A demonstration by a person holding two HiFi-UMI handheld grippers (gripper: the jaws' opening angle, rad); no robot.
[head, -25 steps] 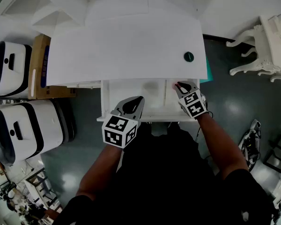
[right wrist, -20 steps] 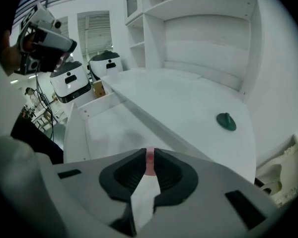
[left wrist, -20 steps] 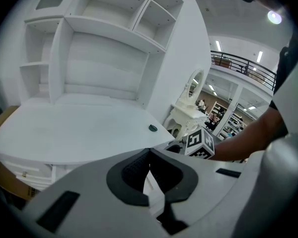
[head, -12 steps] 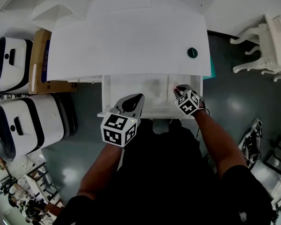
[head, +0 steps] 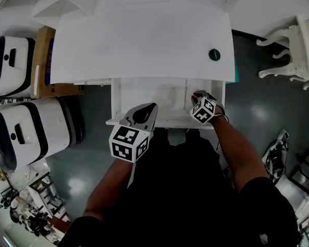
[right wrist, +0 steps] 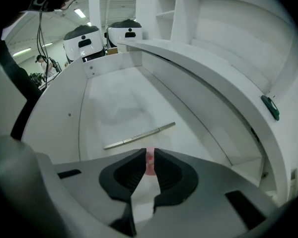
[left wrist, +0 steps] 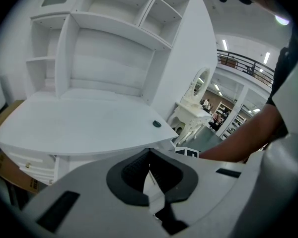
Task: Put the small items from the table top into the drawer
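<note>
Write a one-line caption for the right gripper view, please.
Right gripper holds a small pink item over the open drawer, where a thin metal stick lies.

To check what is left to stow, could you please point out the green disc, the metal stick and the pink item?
green disc [head: 214,54]: head view, its centre.
metal stick [right wrist: 139,135]: right gripper view, its middle.
pink item [right wrist: 150,161]: right gripper view, the part showing between the jaws.

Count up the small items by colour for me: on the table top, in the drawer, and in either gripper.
Dark green item, on the table top: 1
Silver stick, lying in the drawer: 1
Pink item, clamped in the right hand-held gripper: 1
Total: 3
</note>
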